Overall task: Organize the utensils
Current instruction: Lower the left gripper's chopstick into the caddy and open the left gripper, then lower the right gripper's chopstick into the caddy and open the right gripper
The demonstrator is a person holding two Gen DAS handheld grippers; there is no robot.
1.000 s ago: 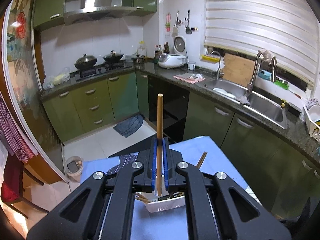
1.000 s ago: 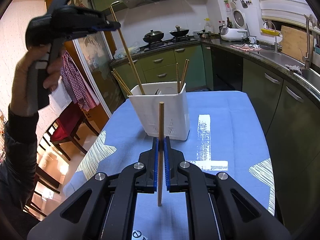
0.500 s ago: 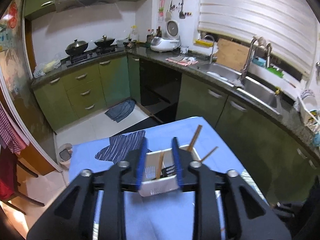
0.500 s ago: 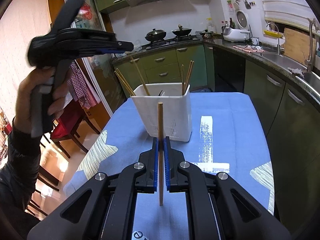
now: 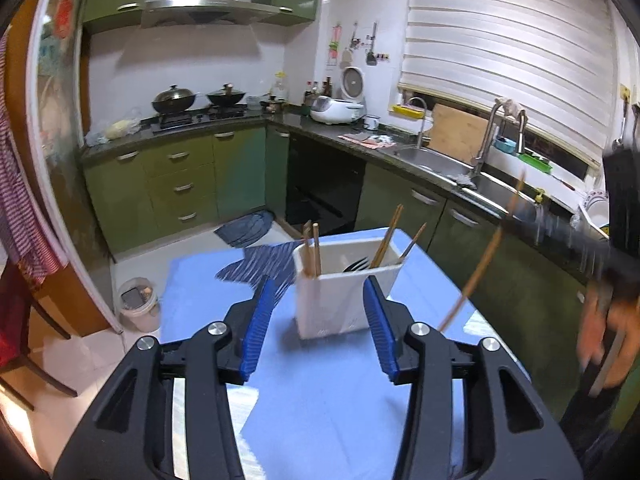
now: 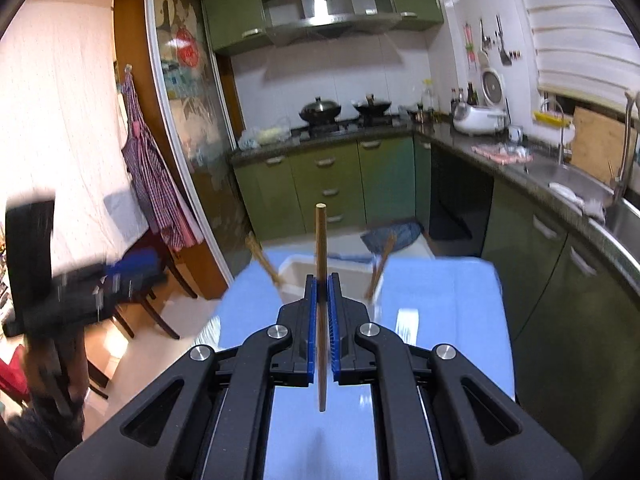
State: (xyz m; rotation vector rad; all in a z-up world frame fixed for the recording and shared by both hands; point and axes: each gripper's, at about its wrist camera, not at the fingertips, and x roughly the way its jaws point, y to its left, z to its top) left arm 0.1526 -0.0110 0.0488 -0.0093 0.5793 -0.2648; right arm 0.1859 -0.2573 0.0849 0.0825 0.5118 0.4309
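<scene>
Two lidded woks (image 5: 198, 98) sat on the stove. White rice cooker (image 5: 338, 109) stood on the counter; a wooden cutting board (image 5: 458, 138) leaned behind the sink (image 5: 430, 160).

Green cabinets (image 5: 180, 184) are seen at twelve o'clock, a slatted blind (image 5: 500, 52) at two, pale floor tiles (image 5: 132, 268) below.

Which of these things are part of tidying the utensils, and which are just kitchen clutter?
Part of the job:
- white utensil holder, with chopsticks and a dark fork already in it
- wooden chopstick, clamped in the right gripper
- left gripper, jaws opening, nothing between them

Just lying about:
- two lidded woks
- rice cooker
- cutting board
- sink
</scene>
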